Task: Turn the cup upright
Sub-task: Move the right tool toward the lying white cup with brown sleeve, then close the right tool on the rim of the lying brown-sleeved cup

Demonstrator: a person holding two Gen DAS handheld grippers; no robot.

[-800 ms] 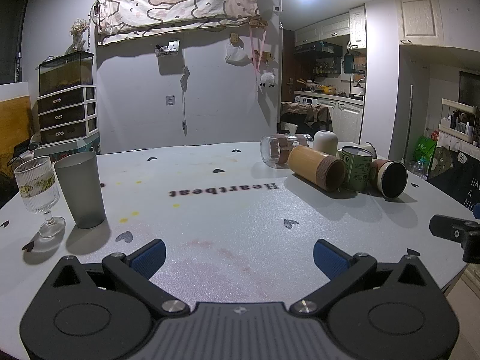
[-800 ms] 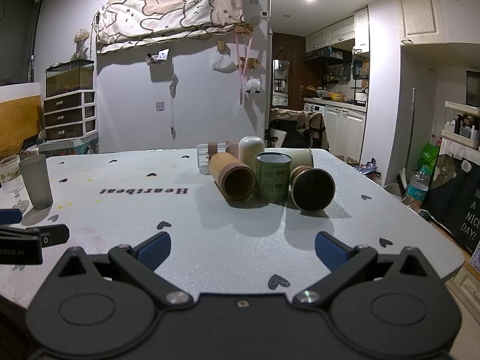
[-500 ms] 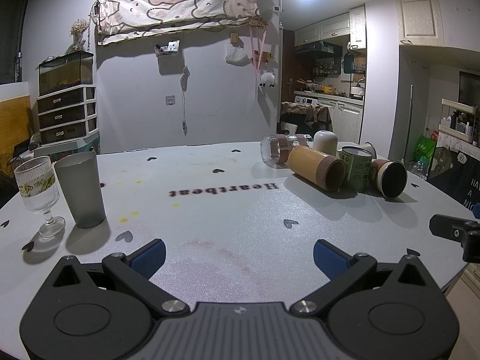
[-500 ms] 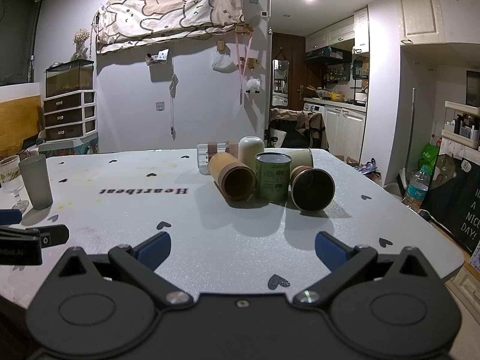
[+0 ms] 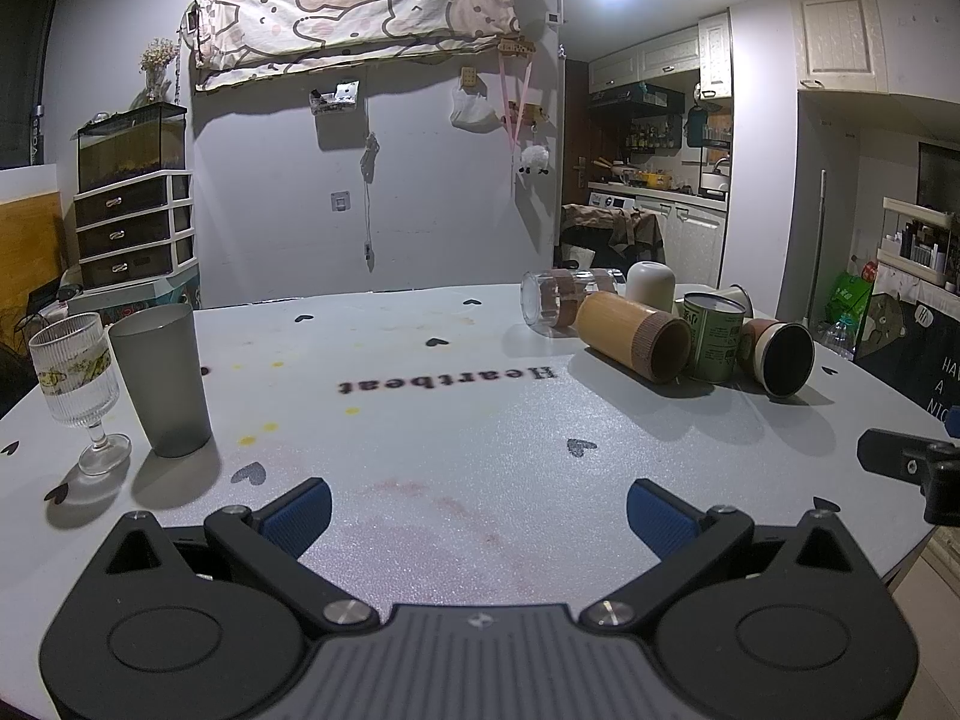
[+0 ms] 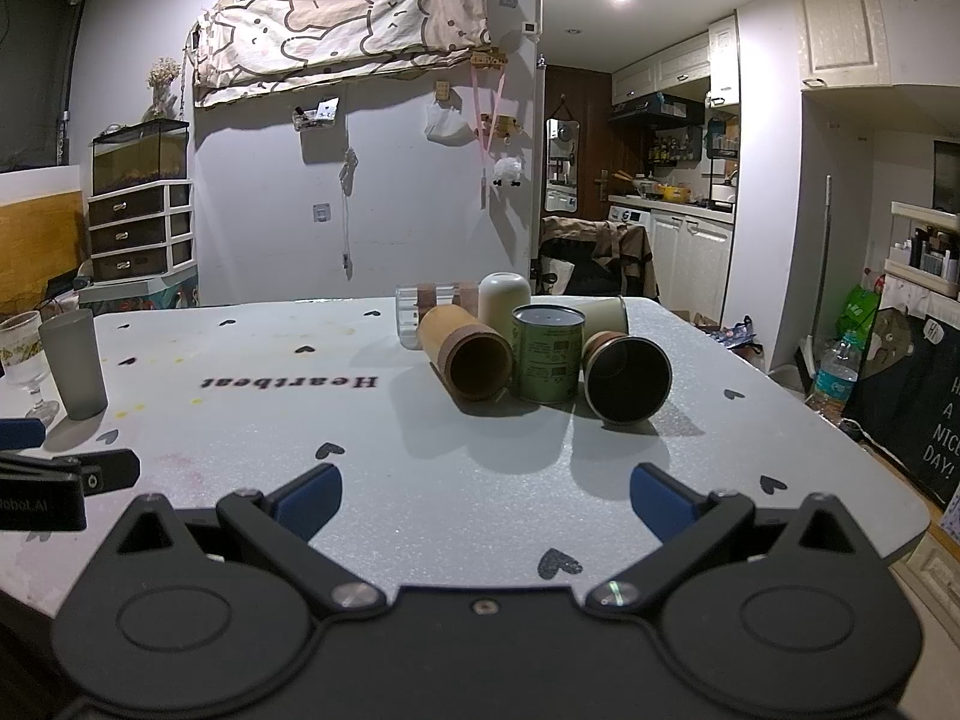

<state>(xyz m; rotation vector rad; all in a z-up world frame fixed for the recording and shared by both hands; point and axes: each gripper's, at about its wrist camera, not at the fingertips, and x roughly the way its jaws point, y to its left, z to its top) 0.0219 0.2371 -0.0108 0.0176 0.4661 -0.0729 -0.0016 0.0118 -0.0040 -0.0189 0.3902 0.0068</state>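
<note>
Several cups cluster at the table's far right. A bamboo cup [image 6: 465, 354] [image 5: 630, 336] lies on its side, mouth toward me. A dark-lined cup [image 6: 627, 379] [image 5: 780, 357] lies on its side too. A clear glass [image 6: 420, 306] [image 5: 555, 300] lies behind them. A green can [image 6: 547, 354] [image 5: 714, 336] and a cream cup [image 6: 503, 300] stand upside down. My left gripper [image 5: 477, 510] and right gripper [image 6: 485, 495] are open and empty, low over the near table, well short of the cups.
A grey tumbler [image 5: 162, 378] and a ribbed wine glass [image 5: 75, 384] stand upright at the left. The white table [image 5: 420, 420] has its edge close on the right. Each gripper shows at the edge of the other's view.
</note>
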